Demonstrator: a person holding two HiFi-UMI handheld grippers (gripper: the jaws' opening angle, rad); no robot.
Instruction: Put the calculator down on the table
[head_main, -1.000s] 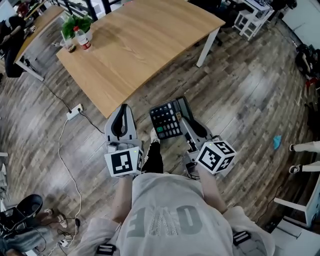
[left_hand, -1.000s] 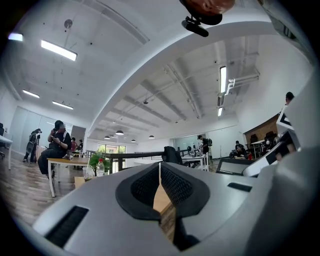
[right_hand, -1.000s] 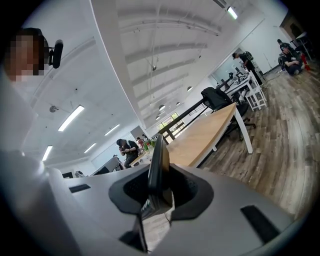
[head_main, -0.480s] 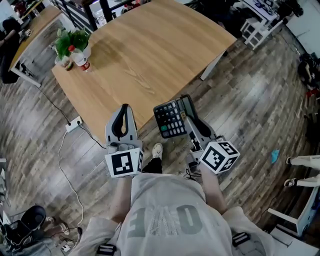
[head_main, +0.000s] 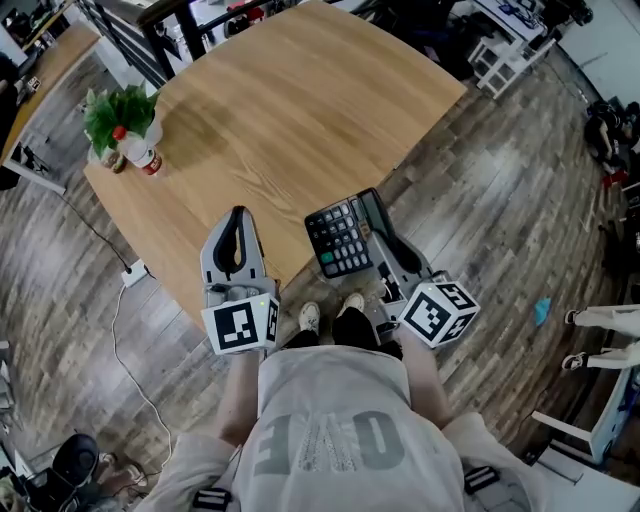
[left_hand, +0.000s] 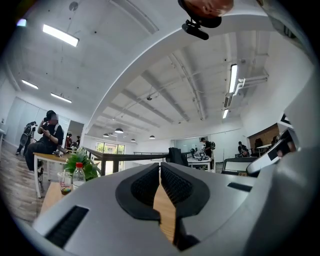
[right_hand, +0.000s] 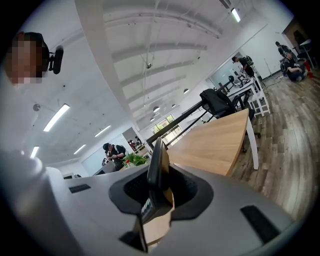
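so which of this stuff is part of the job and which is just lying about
Part of the job: black desk calculator with a green key, clamped in the right gripper; light wooden table.
Just lying about: green potted plant, red-capped clear bottle, white power strip on the floor. The left gripper is shut, empty.

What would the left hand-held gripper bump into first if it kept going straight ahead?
Probably nothing nearby: the left hand-held gripper seems to point level over the wooden table, with the bottle off to its left.
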